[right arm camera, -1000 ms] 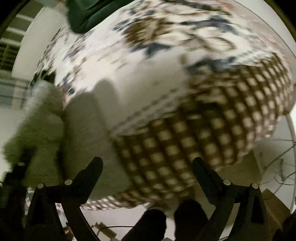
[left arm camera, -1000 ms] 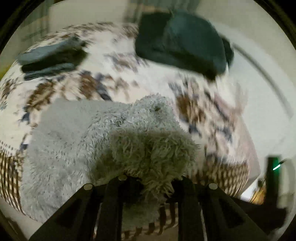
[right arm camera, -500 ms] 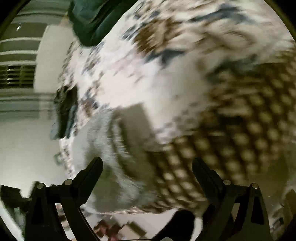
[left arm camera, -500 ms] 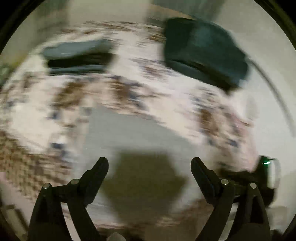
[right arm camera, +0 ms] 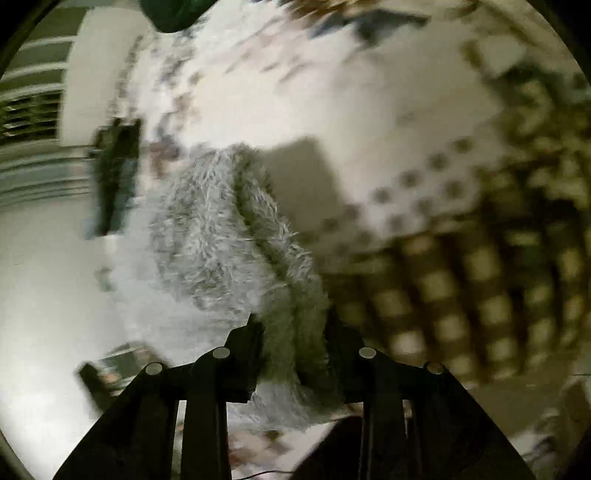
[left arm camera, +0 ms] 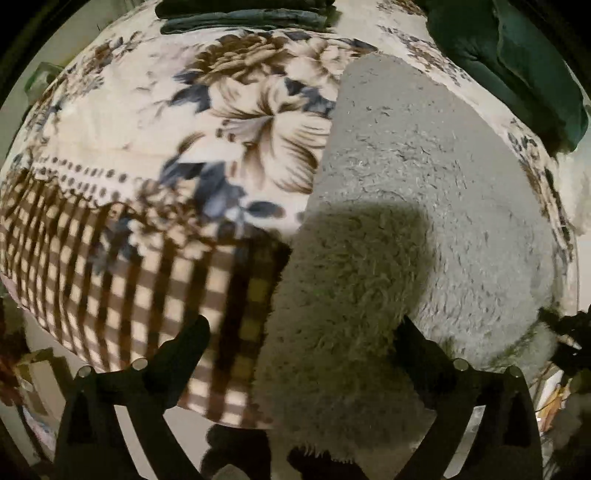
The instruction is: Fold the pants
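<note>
The grey fluffy pants [left arm camera: 424, 206] lie on a bed with a floral and checked blanket [left arm camera: 155, 155]. In the left wrist view my left gripper [left arm camera: 299, 336] is open just above their near end, which hangs over the bed's edge. In the right wrist view my right gripper [right arm camera: 295, 332] is shut on a folded edge of the grey fluffy pants [right arm camera: 229, 236], which bunch up and stretch away from the fingers. That view is blurred.
A dark green cushion [left arm camera: 517, 62] lies at the far right of the bed. Folded dark clothes [left arm camera: 243, 14] sit at the far edge. The checked border marks the bed's near edge [left arm camera: 110, 295]. A dark stack [right arm camera: 114, 173] shows at the left.
My left gripper let go of the pants, opened, and now hovers over their near end. My right gripper, open before, has closed on an edge of the pants.
</note>
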Available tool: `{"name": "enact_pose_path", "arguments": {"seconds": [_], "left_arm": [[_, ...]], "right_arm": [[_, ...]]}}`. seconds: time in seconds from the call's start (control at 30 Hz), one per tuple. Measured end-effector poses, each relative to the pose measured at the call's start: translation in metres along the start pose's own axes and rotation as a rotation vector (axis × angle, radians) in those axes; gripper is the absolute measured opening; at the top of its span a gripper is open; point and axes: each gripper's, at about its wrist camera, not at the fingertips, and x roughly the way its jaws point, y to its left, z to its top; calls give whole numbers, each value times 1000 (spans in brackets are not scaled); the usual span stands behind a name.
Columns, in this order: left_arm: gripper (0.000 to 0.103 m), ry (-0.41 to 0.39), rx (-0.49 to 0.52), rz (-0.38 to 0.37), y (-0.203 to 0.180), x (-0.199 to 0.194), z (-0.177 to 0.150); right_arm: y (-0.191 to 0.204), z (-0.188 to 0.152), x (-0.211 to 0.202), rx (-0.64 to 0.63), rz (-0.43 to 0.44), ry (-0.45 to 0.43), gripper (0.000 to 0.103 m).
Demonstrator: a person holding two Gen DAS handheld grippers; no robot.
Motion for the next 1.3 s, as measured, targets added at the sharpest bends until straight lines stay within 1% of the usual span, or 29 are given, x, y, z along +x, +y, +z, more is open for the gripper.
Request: {"name": "enact_pose_path", "arguments": {"seconds": [0.07, 0.1, 0.13, 0.17, 0.2, 0.23, 0.27, 0.3, 0.33, 0.37, 0.43, 0.47, 0.5, 0.53, 0.6, 0.63, 0.7, 0.8, 0.83, 0.87, 0.9, 0.93, 1.0, 1.07, 1.1, 1.13, 1.2, 1.23, 1.3], "left_arm": [[101, -31, 34, 17, -13, -13, -1], [101, -45, 46, 13, -18, -18, -1], [101, -58, 56, 4, -23, -24, -3], [101, -62, 66, 4, -26, -25, -5], [101, -55, 82, 15, -30, -23, -7], [101, -34, 101, 40, -32, -17, -10], [101, -19, 106, 44, -32, -10, -13], [101, 5, 98, 36, -30, -2, -16], [101, 33, 78, 18, -28, 5, -17], [101, 36, 71, 12, -28, 4, -18], [101, 19, 87, 8, -31, -7, -15], [101, 4, 88, -7, -33, -16, -13], [101, -14, 83, -26, -35, -24, -9], [101, -39, 78, -47, -36, -35, -2], [101, -71, 64, -73, -39, -46, 15], [101, -81, 55, -85, -40, -48, 25], [101, -101, 40, -83, -42, -46, 48], [101, -91, 23, -77, -42, -25, 84], [101, -87, 18, -65, -43, -19, 95], [101, -85, 20, -65, -42, -14, 104], [101, -81, 24, -57, -43, -9, 113], [101, -81, 29, -53, -42, -7, 116], [101, -72, 33, -56, -41, 0, 123], [101, -61, 34, -57, -40, 2, 124], [101, -52, 33, -55, -39, 5, 124], [101, -40, 27, -54, -37, 5, 123], [101, -37, 26, -61, -35, 0, 117], [101, -37, 32, -57, -35, -4, 113], [101, -41, 37, -67, -34, -15, 99]], "right_arm": [[-1, -1, -3, 30, 3, 5, 44], [1, -2, -3, 44, 35, 36, 60], [4, -6, -3, 49, 84, 67, 63], [4, -9, -2, 48, 114, 76, 63], [7, -16, 1, 39, 109, 87, 60], [7, -21, 4, 27, 60, 85, 39], [6, -24, 8, 10, 7, 96, 34], [2, -28, 16, 4, -74, 118, 34], [-6, -32, 22, 23, -102, 130, 34], [-10, -35, 26, 33, -97, 145, 35], [-6, -34, 25, 19, -60, 178, 46], [-3, -31, 22, 11, -41, 184, 47], [4, -27, 11, -7, -2, 164, 51], [6, -25, -3, -22, 30, 128, 65], [13, -11, -25, -24, 85, 45, 76], [13, -1, -28, -1, 122, 10, 76], [13, 30, -17, 60, 196, -6, 76], [10, 70, 19, 120, 246, 45, 75], [8, 77, 28, 133, 257, 60, 46], [12, 85, 30, 114, 254, 42, 29], [18, 87, 29, 80, 227, 18, 29], [28, 87, 21, 32, 204, -37, 28], [46, 91, 9, -26, 211, -130, 26], [52, 92, 0, -43, 193, -210, 26], [52, 94, 3, -52, 153, -222, 26], [52, 96, 9, -68, 104, -197, 30], [44, 93, 22, -53, 45, -92, 39], [35, 87, 17, -34, 43, -74, 49], [23, 71, -2, -7, 89, -84, 56]]}}
